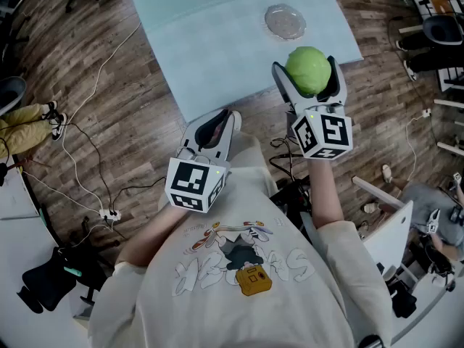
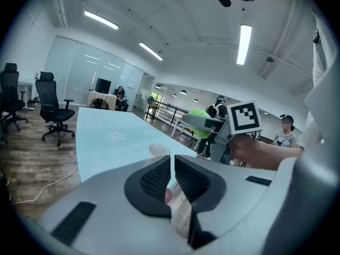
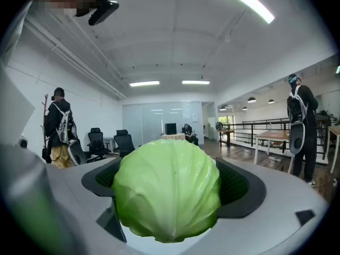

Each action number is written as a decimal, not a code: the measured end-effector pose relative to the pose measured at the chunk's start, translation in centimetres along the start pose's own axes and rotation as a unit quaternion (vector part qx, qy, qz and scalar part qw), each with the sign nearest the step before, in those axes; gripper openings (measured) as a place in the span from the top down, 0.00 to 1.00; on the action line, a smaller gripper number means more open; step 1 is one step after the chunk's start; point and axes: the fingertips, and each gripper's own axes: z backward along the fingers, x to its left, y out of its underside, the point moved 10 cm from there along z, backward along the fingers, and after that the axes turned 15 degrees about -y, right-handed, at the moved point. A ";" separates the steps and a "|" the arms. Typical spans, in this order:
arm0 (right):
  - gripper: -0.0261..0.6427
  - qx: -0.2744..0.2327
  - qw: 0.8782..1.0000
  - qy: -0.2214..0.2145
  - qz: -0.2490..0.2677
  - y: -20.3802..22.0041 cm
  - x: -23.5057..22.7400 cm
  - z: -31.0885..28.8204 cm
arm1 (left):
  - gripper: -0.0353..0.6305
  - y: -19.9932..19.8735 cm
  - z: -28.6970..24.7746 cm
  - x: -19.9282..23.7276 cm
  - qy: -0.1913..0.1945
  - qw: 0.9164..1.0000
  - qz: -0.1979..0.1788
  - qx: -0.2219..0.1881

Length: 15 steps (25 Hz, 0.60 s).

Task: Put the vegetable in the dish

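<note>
My right gripper (image 1: 306,62) pinches the round pale-green cabbage (image 3: 167,193) between wide-spread jaws, held up by the near edge of the pale blue table (image 1: 217,56). Pickup looks done; carrying and releasing into the small clear glass dish (image 1: 285,22) remain. The tabletop between is bare. My left gripper (image 1: 217,118), jaws nearly together and empty, hangs off the near edge.

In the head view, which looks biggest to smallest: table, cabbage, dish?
1. table
2. cabbage and dish: about alike; the cabbage is held nearer the camera, so their order is unsure.
</note>
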 end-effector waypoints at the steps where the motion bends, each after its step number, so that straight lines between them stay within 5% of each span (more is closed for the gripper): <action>1: 0.16 -0.008 1.000 -0.006 0.004 -0.5 2.6 1.7 | 0.92 0.5 2.1 0.2 0.003 1.000 -0.002 -0.005; 9: 0.16 -0.035 0.999 -0.003 -0.014 -1.3 19.9 15.3 | 0.92 4.6 15.7 1.2 0.050 0.998 -0.033 -0.012; 15: 0.16 -0.022 0.997 0.034 -0.071 2.1 26.4 22.6 | 0.92 7.7 20.8 0.8 0.074 0.997 -0.035 0.014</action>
